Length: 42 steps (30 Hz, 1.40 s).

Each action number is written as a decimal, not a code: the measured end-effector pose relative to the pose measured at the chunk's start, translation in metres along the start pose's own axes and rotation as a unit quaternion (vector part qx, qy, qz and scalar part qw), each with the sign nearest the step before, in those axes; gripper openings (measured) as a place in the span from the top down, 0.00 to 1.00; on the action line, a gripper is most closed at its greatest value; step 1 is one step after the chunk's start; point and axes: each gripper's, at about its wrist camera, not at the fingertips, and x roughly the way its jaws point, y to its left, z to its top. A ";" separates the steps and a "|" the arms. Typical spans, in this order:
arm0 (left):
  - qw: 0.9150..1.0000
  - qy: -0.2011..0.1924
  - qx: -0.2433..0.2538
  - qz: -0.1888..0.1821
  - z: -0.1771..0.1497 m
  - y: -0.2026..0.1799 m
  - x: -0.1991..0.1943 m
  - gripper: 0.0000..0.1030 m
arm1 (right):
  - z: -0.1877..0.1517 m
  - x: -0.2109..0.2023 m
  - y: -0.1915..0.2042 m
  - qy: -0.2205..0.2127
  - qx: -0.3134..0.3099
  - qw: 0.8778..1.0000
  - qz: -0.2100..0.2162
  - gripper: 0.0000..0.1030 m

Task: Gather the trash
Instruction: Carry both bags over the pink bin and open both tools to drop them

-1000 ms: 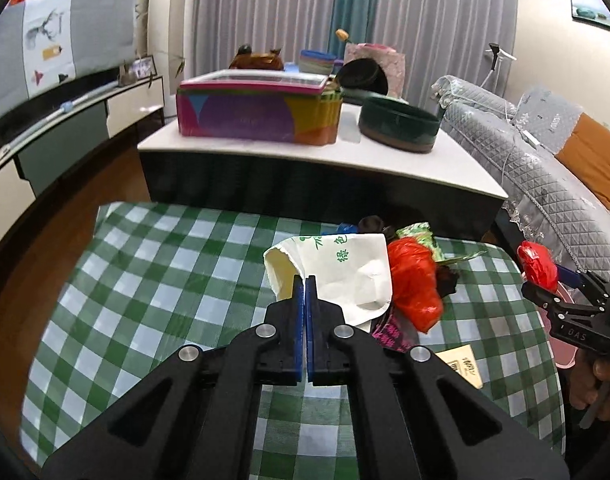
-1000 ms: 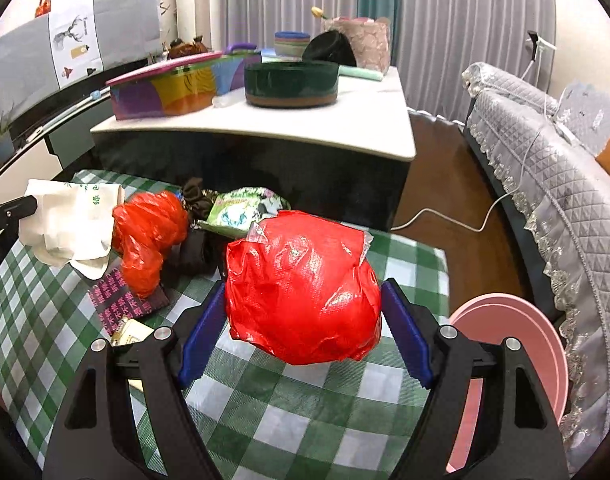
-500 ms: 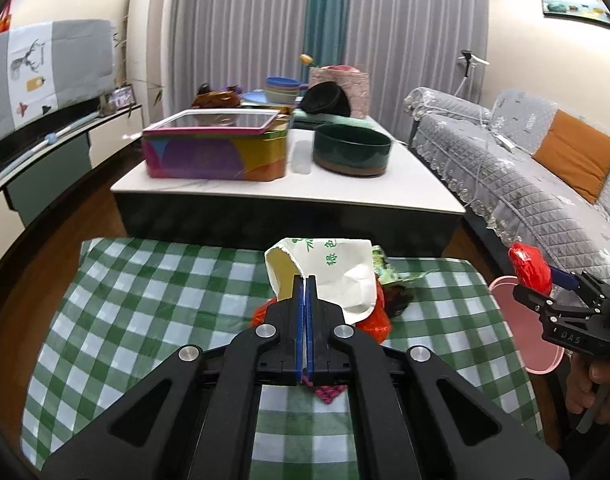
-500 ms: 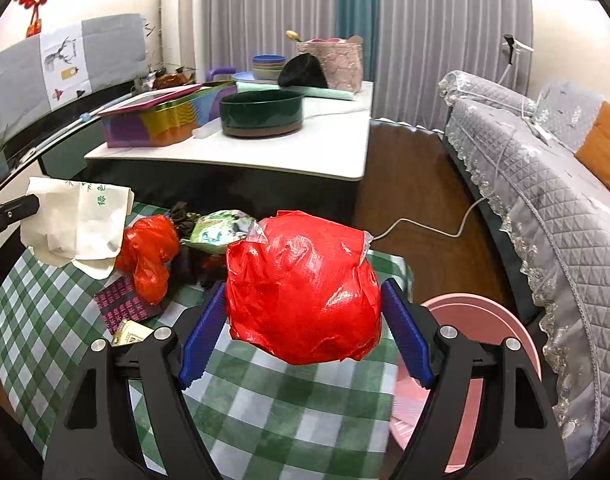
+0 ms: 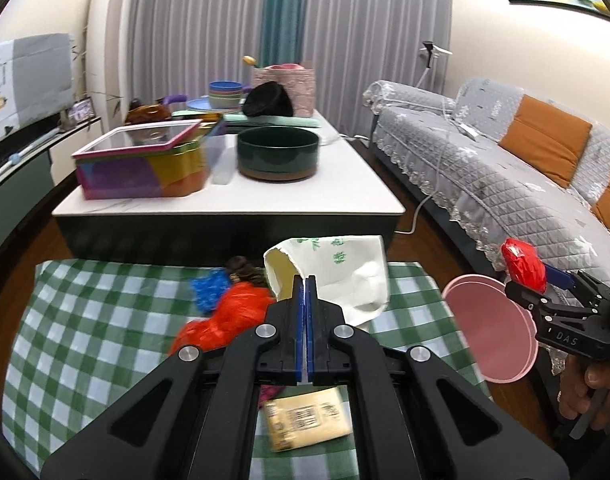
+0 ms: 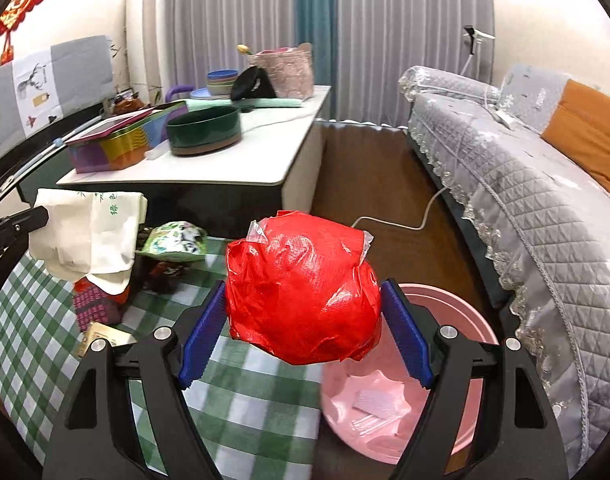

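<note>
The red crumpled plastic ball is clamped between the blue pads of the right tool, held in the air over the right edge of the green-checked counter, just beside the pink basin that stands on the floor off that edge. Some pale scraps lie in the basin's bottom. The left tool has its jaws pressed together on the edge of a white paper bag with green print, which hangs lifted above the counter's far edge.

Under and beside the bag, more trash lies near the far edge of the counter: an orange-red plastic bag, a blue crumpled scrap, a dark brown clump, a green printed snack packet and a magenta patterned packet. A yellowish label with a barcode lies nearer the front edge. A person's hand grips the right tool's handle. Beyond stand a white low table and a grey quilted sofa.
</note>
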 end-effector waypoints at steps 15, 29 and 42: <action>0.998 0.005 0.031 -0.049 0.006 -0.068 0.022 1.00 | -0.009 -0.013 -0.050 -0.005 0.027 0.999 -0.039 0.26; 0.996 0.035 0.031 -0.073 0.013 -0.102 0.047 0.99 | -0.013 -0.019 -0.094 -0.008 0.063 0.996 -0.070 0.26; 0.994 0.044 0.036 -0.093 0.017 -0.162 0.073 1.00 | -0.013 -0.017 -0.116 -0.007 0.090 0.993 -0.079 0.26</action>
